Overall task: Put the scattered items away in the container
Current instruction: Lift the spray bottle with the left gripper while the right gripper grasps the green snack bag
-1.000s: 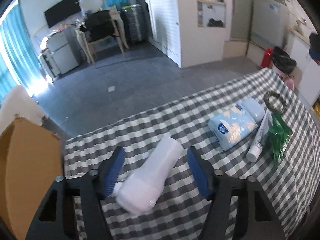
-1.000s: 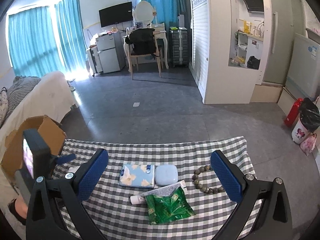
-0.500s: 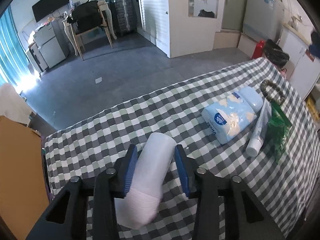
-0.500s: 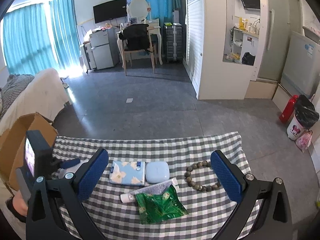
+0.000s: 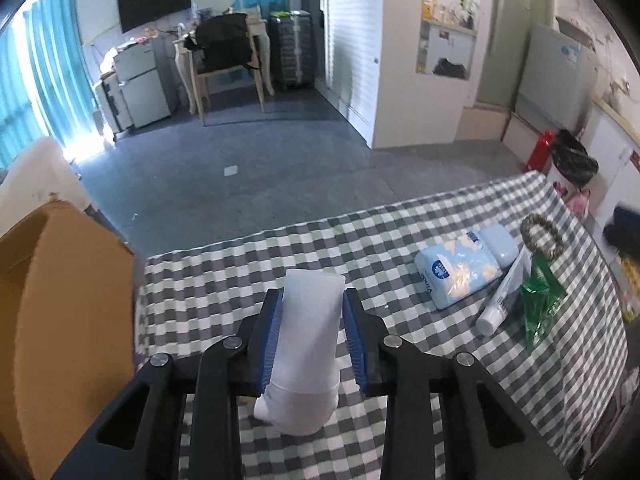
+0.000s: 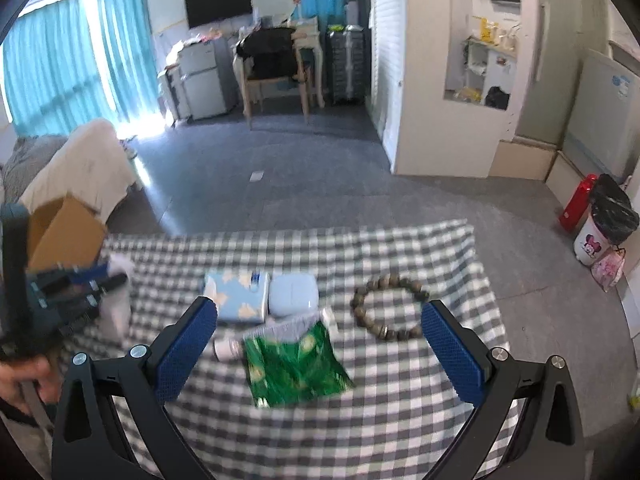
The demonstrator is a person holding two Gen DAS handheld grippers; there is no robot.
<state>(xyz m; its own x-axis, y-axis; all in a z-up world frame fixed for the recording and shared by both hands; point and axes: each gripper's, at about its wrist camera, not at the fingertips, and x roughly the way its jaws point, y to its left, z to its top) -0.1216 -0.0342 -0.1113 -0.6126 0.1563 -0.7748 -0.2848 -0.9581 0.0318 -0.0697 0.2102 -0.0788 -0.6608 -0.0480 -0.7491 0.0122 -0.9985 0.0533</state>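
White soft plastic tube (image 5: 310, 344), lengthwise between closing left jaws pressing its sides, beside brown cardboard box (image 5: 60, 320); right jaws wide apart, empty.

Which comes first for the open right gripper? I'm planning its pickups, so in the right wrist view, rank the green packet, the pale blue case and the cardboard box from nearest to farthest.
From the right gripper:
1. Green packet, between the fingers.
2. Pale blue case, just beyond it.
3. Cardboard box, far left, off the table's edge.
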